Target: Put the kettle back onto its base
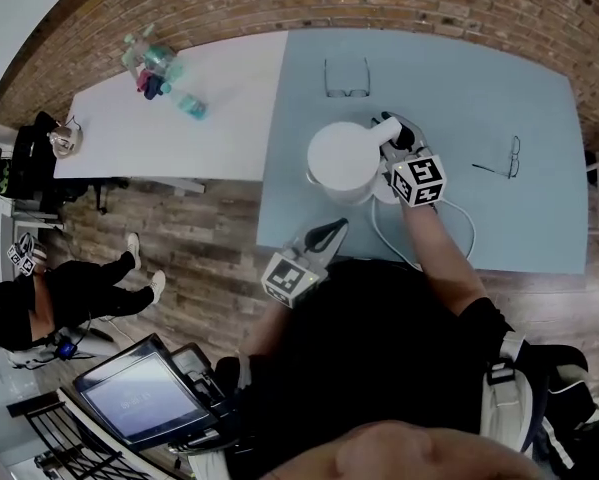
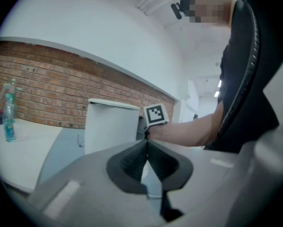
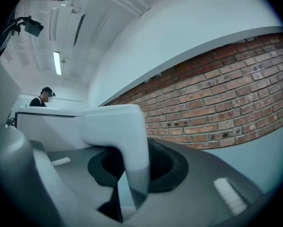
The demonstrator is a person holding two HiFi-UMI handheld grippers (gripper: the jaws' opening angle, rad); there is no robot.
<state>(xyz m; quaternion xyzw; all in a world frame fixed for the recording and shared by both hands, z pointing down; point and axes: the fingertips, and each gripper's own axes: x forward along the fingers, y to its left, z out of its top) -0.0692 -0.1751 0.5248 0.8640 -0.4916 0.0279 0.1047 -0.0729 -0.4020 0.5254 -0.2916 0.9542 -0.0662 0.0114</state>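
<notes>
The white kettle (image 1: 339, 160) is over the pale blue table (image 1: 499, 88), seen from above with its lid closed. My right gripper (image 1: 392, 140) reaches in from the near side and is shut on the kettle's handle (image 3: 132, 145), which fills the gap between the dark pads. A bit of the white round base (image 1: 383, 192) shows just under that gripper, right of the kettle, with its white cord (image 1: 461, 218) looping toward the table's front edge. I cannot tell whether the kettle touches the base. My left gripper (image 1: 335, 228) is shut and empty at the table's front edge, pointing at the kettle (image 2: 110, 126).
Two pairs of glasses lie on the blue table, one at the back (image 1: 347, 76) and one at the right (image 1: 509, 158). A white table (image 1: 119, 138) to the left carries bottles (image 1: 164, 73). A person (image 1: 69, 288) sits on the wooden floor at left. A screen (image 1: 139, 393) stands near me.
</notes>
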